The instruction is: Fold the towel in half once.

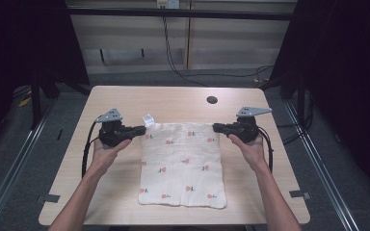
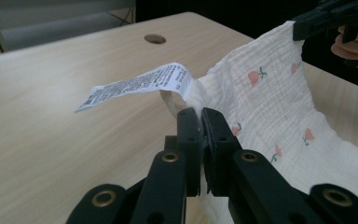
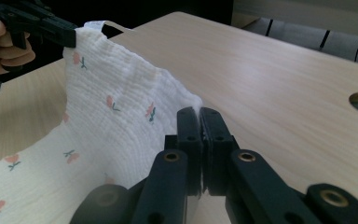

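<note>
Forearms angle inward from the near edge of the white square muslin cloth with red flower print (image 1: 182,163). Left gripper (image 1: 141,129) pinches the cloth's far-left corner beside its white care tag (image 1: 148,120); right gripper (image 1: 217,127) pinches its far-right corner, both corners lifted.

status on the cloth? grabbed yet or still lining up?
Grabbed: left gripper and right gripper are each shut on a far corner of the white flower-print cloth. In hand: that far edge is raised off the table. Left: the near edge lies flat, with no fold made yet.
</note>
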Demonstrator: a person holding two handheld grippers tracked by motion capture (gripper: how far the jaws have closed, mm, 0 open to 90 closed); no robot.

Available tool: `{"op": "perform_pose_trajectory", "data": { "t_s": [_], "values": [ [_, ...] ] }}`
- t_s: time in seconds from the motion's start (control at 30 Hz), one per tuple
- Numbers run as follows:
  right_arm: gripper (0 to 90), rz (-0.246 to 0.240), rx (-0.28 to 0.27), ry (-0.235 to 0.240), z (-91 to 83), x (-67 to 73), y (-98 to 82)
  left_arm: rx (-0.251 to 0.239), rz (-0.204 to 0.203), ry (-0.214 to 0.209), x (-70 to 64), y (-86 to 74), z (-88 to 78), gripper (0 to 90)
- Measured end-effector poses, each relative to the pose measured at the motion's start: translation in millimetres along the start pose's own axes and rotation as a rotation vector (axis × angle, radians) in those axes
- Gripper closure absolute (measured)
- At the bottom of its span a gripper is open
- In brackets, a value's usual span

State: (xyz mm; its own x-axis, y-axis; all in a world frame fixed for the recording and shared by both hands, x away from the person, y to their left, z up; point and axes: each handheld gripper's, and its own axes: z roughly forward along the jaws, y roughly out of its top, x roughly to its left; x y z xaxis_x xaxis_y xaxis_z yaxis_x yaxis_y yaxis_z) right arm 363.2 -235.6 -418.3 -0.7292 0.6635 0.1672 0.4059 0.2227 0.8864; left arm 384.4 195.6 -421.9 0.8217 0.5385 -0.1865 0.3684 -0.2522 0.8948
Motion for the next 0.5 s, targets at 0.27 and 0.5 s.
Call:
{"op": "perform_pose_trajectory", "data": {
  "t_s": [0.27, 0.5],
  "values": [
    [87.4, -0.004, -0.016, -0.001, -13.6, 3.4, -1.5, 0.022, 0.05, 0.007, -10.9, 2.0, -3.7, 86.8],
    [87.5, 0.013, 0.03, -0.002, -20.3, 8.2, -18.3, 0.05, 0.059, 0.001, -15.7, -5.8, -8.5, 86.8]
  ]
}}
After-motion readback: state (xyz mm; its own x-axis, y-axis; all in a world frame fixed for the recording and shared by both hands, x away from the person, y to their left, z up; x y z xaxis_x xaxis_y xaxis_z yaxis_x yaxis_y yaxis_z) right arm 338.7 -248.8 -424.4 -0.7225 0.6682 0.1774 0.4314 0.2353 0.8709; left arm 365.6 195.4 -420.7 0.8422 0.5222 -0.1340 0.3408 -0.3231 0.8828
